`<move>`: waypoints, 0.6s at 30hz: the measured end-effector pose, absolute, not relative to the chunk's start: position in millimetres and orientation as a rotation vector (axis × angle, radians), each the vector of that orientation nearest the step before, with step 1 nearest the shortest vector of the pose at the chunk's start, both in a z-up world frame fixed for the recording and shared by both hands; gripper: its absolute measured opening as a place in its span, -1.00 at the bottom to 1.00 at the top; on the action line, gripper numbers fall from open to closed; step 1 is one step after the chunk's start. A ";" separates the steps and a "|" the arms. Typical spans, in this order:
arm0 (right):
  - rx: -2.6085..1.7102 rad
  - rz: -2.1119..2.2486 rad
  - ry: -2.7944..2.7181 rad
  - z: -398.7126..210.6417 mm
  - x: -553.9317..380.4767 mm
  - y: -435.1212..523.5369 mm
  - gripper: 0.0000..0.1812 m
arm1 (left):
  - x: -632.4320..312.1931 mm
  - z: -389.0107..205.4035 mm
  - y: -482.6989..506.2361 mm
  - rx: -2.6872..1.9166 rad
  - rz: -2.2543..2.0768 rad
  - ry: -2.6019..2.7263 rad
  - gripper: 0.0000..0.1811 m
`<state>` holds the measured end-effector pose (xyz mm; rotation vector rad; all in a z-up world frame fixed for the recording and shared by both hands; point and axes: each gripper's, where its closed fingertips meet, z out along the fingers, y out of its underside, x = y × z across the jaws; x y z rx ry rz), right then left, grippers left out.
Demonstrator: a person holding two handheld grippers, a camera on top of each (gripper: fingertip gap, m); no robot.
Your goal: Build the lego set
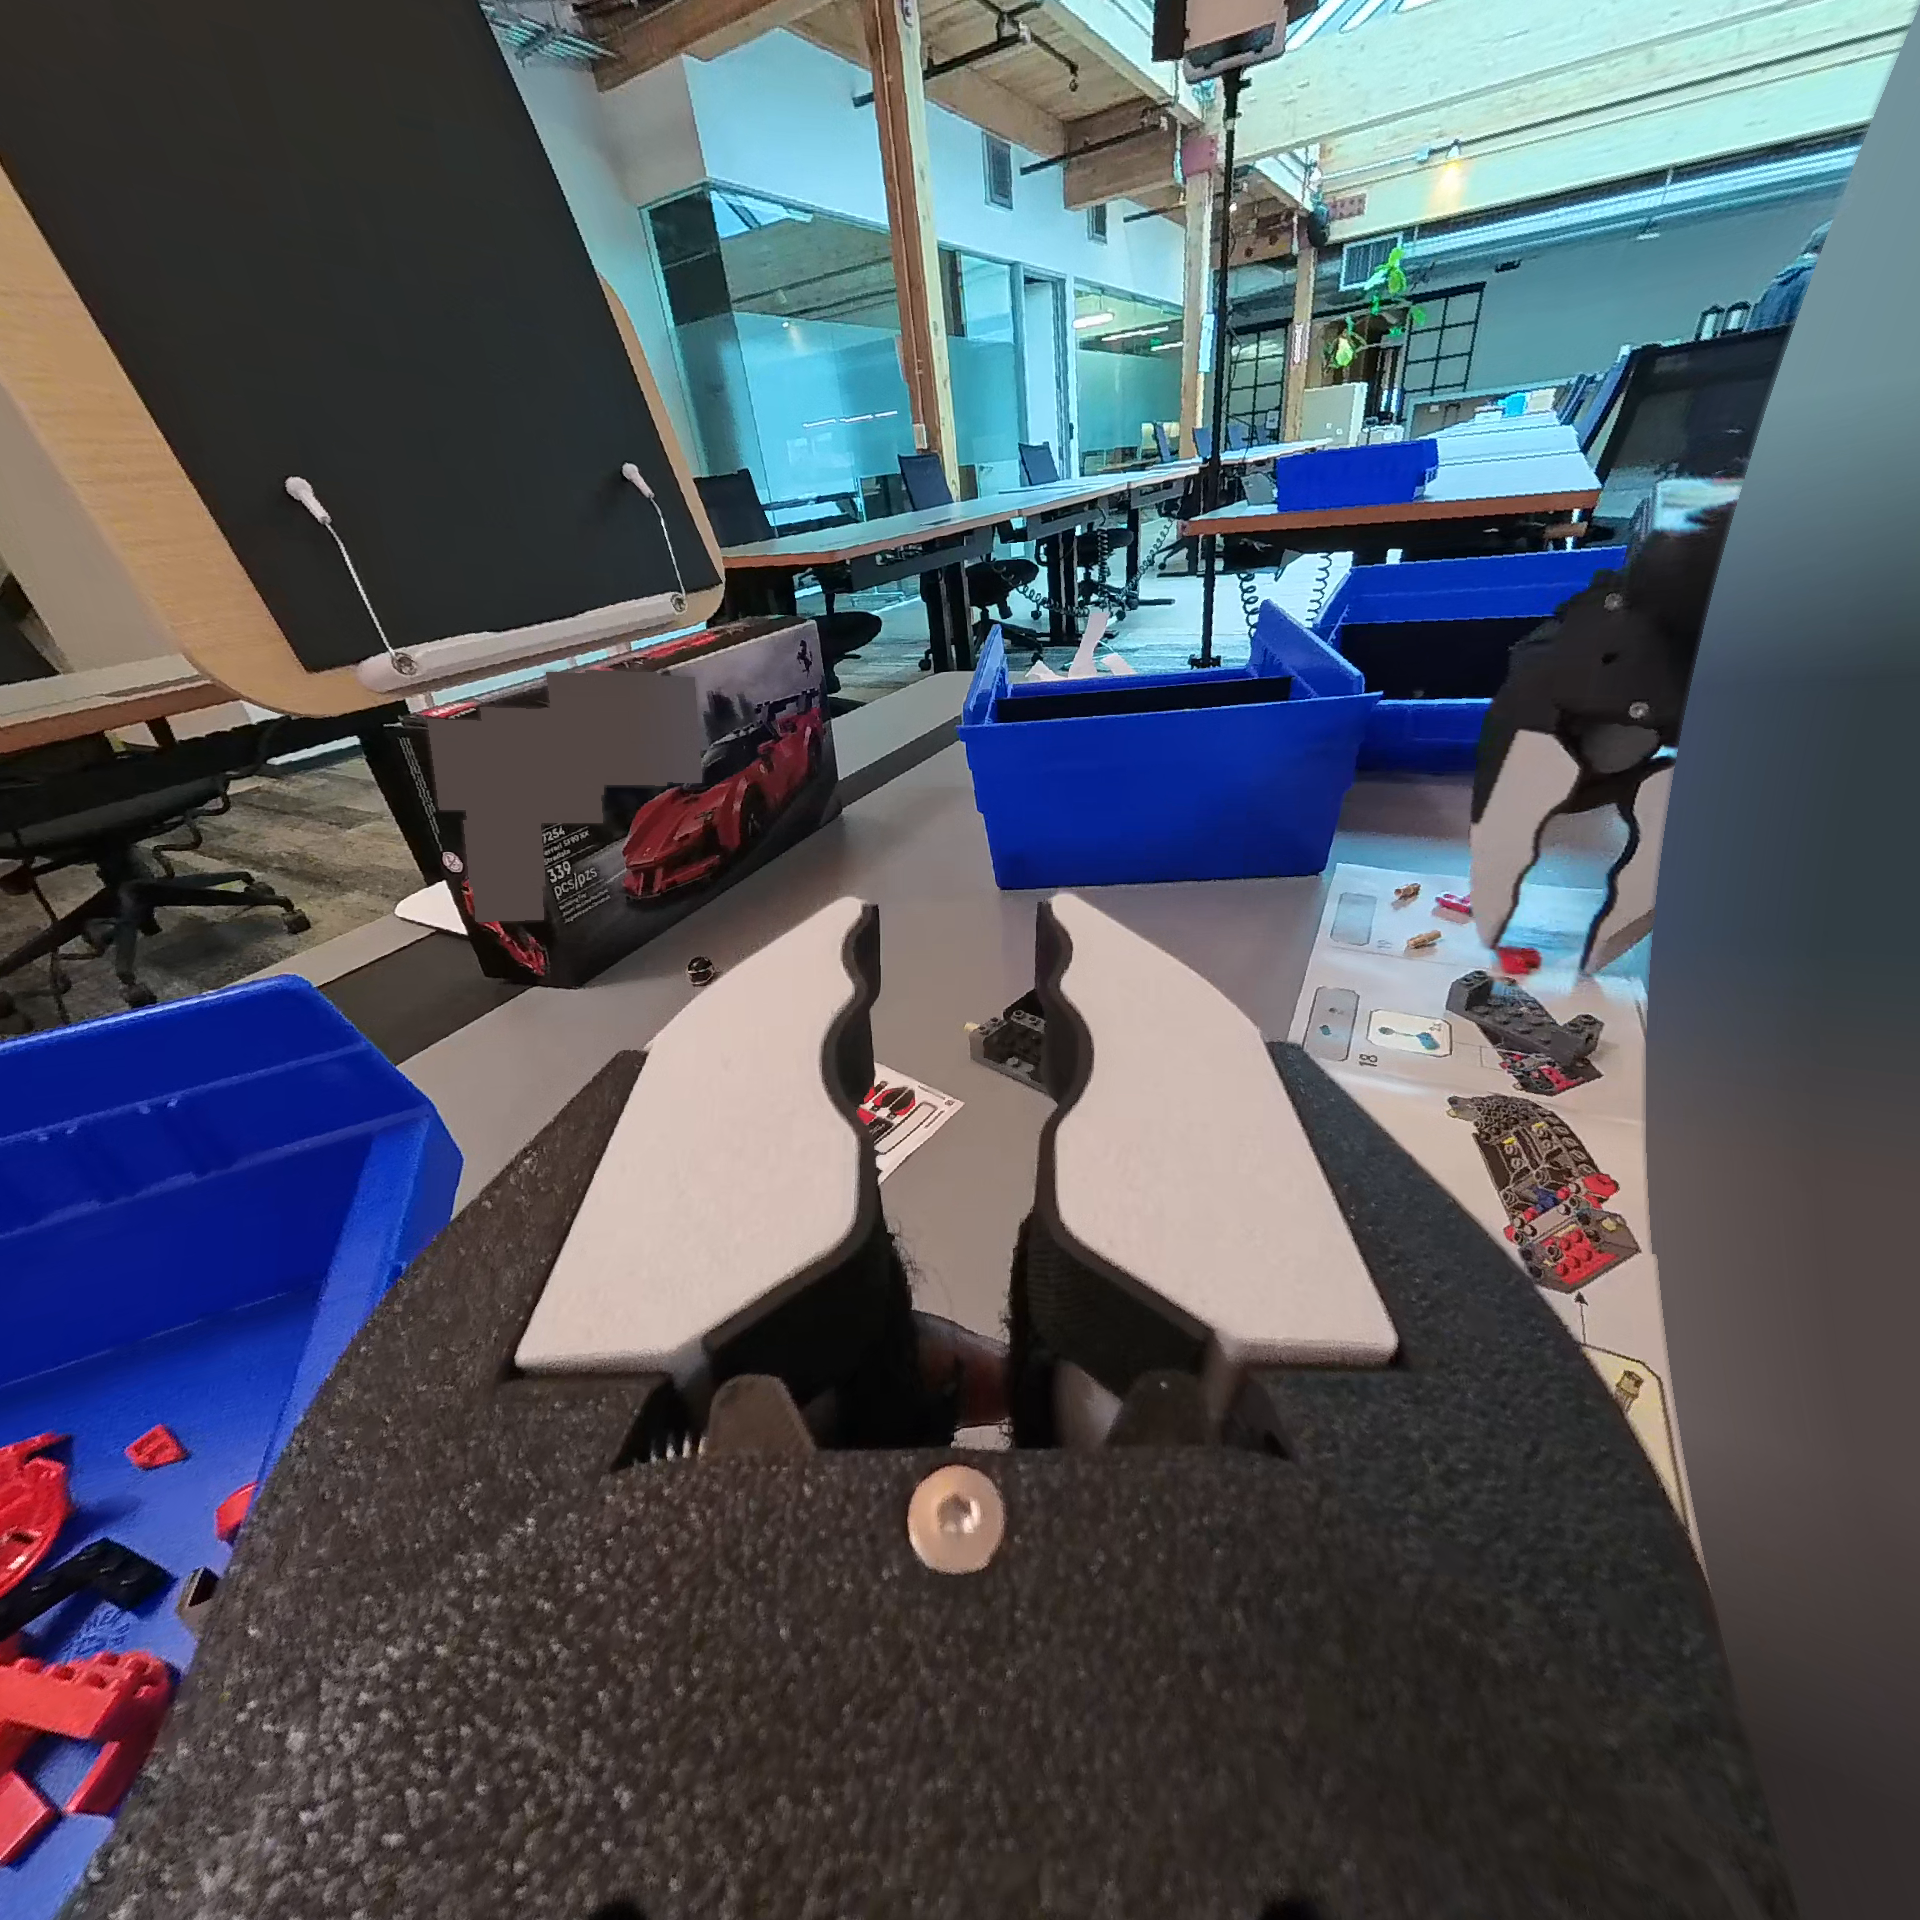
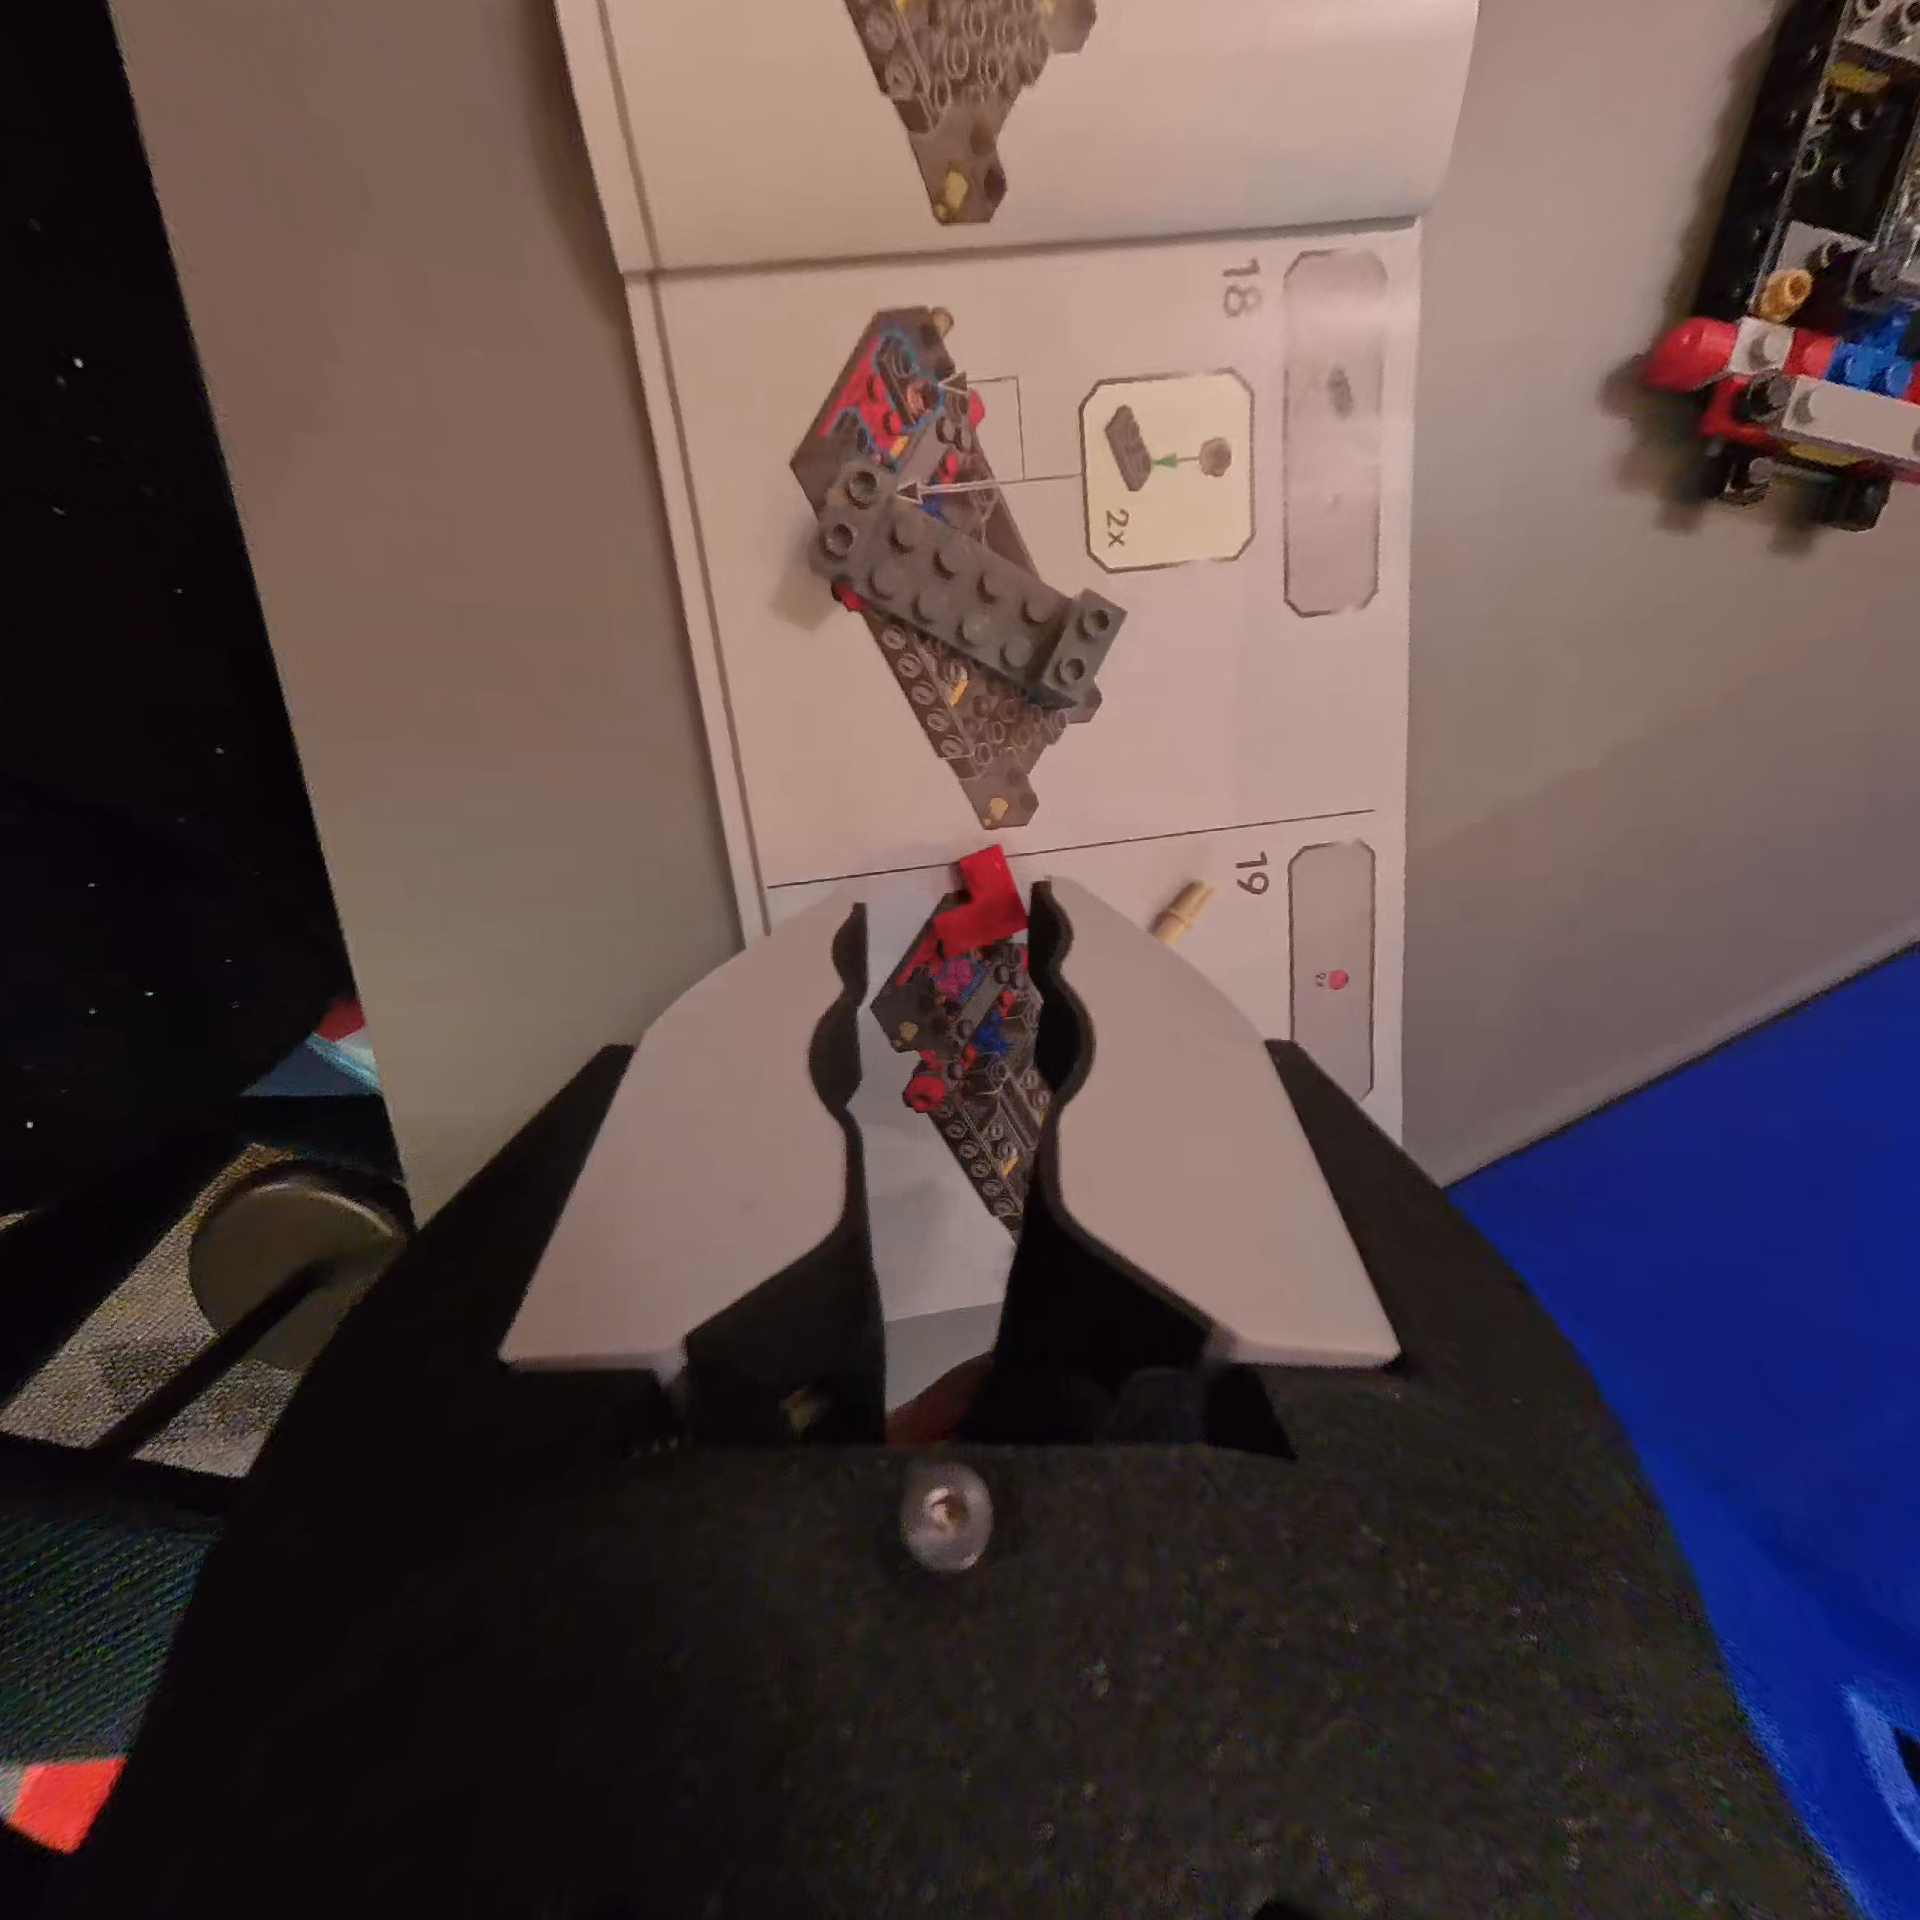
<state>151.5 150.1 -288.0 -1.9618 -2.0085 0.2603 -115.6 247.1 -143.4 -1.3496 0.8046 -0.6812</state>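
My right gripper point(image 2: 948, 904) is open and low over the instruction booklet point(image 2: 1340, 727). A small red brick point(image 2: 982, 894) lies on the page between its fingertips, against the right finger. A dark grey plate assembly point(image 2: 966, 592) lies on the page just beyond. A tan pin point(image 2: 1184, 909) lies to the right. My left gripper point(image 1: 956, 925) is open and empty above the grey table; a small dark grey piece point(image 1: 1013, 1039) sits just past its tips. The left wrist view also shows the right gripper point(image 1: 1548, 935) over the booklet point(image 1: 1382, 1039).
A partly built chassis point(image 2: 1818, 364) lies right of the booklet. A blue bin point(image 1: 156, 1247) with red and black bricks is at the left, another blue bin point(image 1: 1164, 790) stands behind, and the set's box point(image 1: 644, 810) is far left. A sticker sheet point(image 1: 914, 1112) lies between my left fingers. Some 30 cm of space lies between my two pairs of fingers. Left tips and right tips are each some 20 cm from the small dark grey piece point(image 1: 1013, 1039).
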 end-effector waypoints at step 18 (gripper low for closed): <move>-2.352 0.440 -1.012 -290.2 154.2 156.2 -0.81 | -111.1 -146.7 246.6 -1.356 -0.676 0.823 -0.69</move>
